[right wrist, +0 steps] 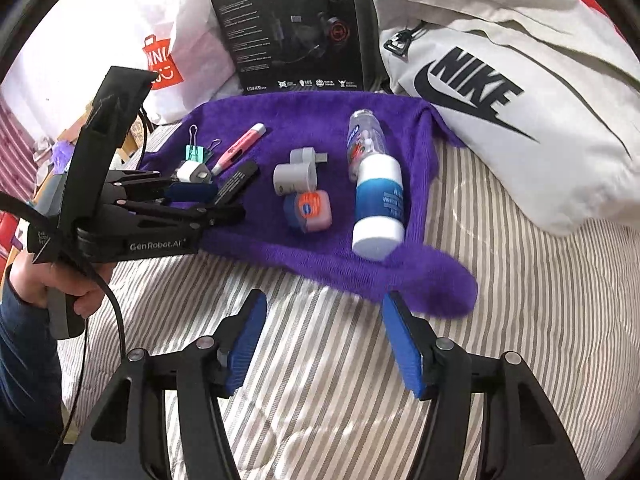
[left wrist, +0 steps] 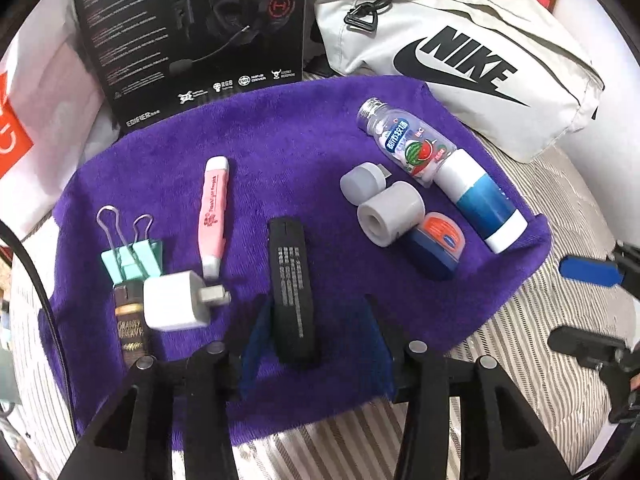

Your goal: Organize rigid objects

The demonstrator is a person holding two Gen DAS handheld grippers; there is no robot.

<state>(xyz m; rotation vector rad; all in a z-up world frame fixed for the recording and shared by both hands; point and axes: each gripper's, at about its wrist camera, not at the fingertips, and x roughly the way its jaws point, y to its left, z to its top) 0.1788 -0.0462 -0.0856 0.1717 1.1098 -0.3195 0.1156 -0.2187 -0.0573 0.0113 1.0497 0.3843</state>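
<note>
Left wrist view has your left gripper [left wrist: 314,344] low over the purple towel [left wrist: 320,128], jaws spread wide on either side of the black bar [left wrist: 294,292]. The bar lies flat between the blue pads [left wrist: 256,344] and I can't see either one touching it, so nothing's held.

Just left of the bar you've got the white charger [left wrist: 176,304], the teal clip [left wrist: 134,258] and a dark little bottle [left wrist: 130,324], all bunched together, with the pink pen [left wrist: 214,212] beside them.

Off to the right: two grey plugs [left wrist: 390,218], a blue-and-orange jar [left wrist: 438,244], a clear candy bottle [left wrist: 408,140] and a white-and-blue bottle [left wrist: 480,200], all lying down and mostly touching.

Your right gripper [right wrist: 324,344] hangs over the striped bed [right wrist: 500,300], near the towel's front edge, jaws wide apart and empty. Your hand [right wrist: 48,284] grips the left tool's handle. A headset box [right wrist: 292,28] and Nike bag [right wrist: 520,100] sit behind the towel.
</note>
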